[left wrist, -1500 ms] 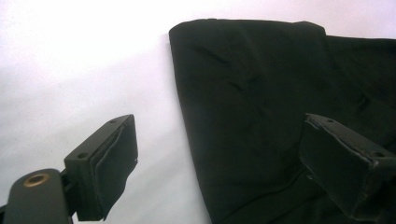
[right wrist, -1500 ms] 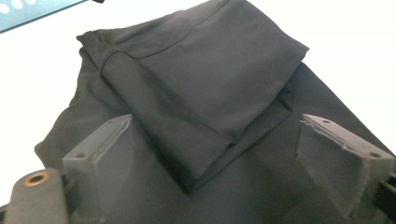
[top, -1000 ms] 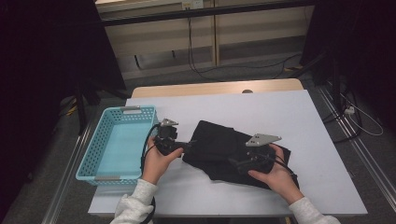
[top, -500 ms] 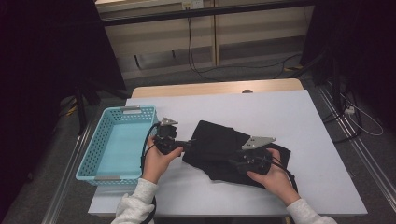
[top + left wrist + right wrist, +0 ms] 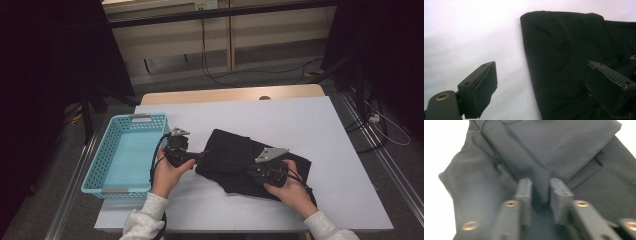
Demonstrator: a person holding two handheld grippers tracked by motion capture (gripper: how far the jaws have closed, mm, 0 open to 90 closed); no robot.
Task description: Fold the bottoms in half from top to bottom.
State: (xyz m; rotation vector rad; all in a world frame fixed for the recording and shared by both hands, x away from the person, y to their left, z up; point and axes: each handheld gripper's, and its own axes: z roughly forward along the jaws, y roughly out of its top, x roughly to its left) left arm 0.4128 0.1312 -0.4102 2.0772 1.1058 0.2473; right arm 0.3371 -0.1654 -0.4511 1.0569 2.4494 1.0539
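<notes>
Left claw [image 5: 541, 87] agape, right claw [image 5: 541, 192] pinched.

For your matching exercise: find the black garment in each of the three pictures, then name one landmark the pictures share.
High view: the black garment lies at table centre, right of the blue basket.
Left gripper view: it covers the right half, its folded edge running down the middle, between the open jaws.
Right gripper view: it spreads across the frame, a fold pinched by the right claw.
Shared landmark: the white table, pale beside the cloth.
</notes>
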